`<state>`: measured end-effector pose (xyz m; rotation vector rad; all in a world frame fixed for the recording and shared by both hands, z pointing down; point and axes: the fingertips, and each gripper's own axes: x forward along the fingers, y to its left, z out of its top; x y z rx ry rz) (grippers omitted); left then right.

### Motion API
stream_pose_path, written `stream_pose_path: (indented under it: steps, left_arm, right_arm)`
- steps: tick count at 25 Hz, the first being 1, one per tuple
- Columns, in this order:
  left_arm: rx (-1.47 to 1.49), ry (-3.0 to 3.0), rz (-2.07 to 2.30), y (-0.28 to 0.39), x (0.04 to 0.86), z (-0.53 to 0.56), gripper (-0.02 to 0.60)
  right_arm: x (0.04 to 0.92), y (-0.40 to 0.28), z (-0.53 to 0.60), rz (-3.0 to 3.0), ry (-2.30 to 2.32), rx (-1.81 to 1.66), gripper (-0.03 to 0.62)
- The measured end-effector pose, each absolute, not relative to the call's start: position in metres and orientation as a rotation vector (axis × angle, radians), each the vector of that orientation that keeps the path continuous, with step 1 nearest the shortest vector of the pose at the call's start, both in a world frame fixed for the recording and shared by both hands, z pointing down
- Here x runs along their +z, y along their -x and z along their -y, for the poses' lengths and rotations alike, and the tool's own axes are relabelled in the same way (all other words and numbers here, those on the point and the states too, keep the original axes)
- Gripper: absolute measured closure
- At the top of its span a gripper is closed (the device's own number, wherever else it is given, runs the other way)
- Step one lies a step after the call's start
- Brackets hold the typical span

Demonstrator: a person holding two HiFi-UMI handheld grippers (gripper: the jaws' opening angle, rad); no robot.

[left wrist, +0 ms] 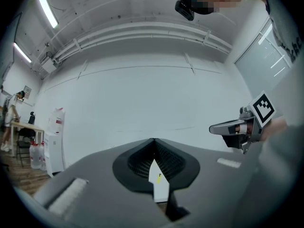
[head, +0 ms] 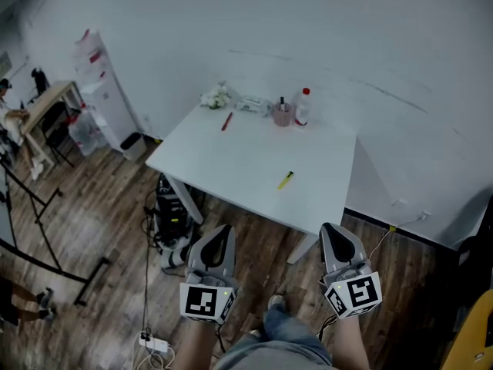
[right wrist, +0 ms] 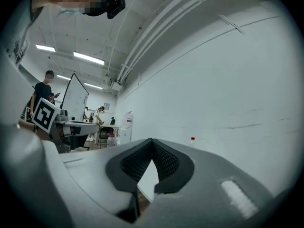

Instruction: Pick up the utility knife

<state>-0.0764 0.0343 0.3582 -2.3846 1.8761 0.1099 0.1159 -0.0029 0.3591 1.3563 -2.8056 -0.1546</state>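
Observation:
The yellow utility knife (head: 286, 179) lies on the white table (head: 239, 168), toward its near right part. It also shows as a small yellow mark (left wrist: 159, 176) through the gap under the left jaws. My left gripper (head: 221, 231) and my right gripper (head: 333, 230) hang side by side over the wooden floor, just short of the table's near edge and pointing at it. Both are shut with nothing in them; the jaw tips meet in the left gripper view (left wrist: 153, 139) and the right gripper view (right wrist: 152, 140). The knife lies beyond and between the two.
At the table's far edge are a red pen (head: 226, 121), a pink cup (head: 283, 114), a red-capped bottle (head: 302, 107) and crumpled tissue (head: 217, 97). Black equipment (head: 171, 210) and cables sit under the table's left side. A water dispenser (head: 100, 91) and a wooden desk (head: 48, 102) stand at the left.

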Motion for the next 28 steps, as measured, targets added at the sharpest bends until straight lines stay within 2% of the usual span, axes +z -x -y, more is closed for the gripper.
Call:
stream_pose_path:
  steps: [28]
  left_arm:
    - [0.094, 2.29, -1.959, 0.051, 0.35, 0.079, 0.561]
  right_arm:
    - [0.363, -0.126, 0.136, 2.89, -1.201, -0.11, 0.594]
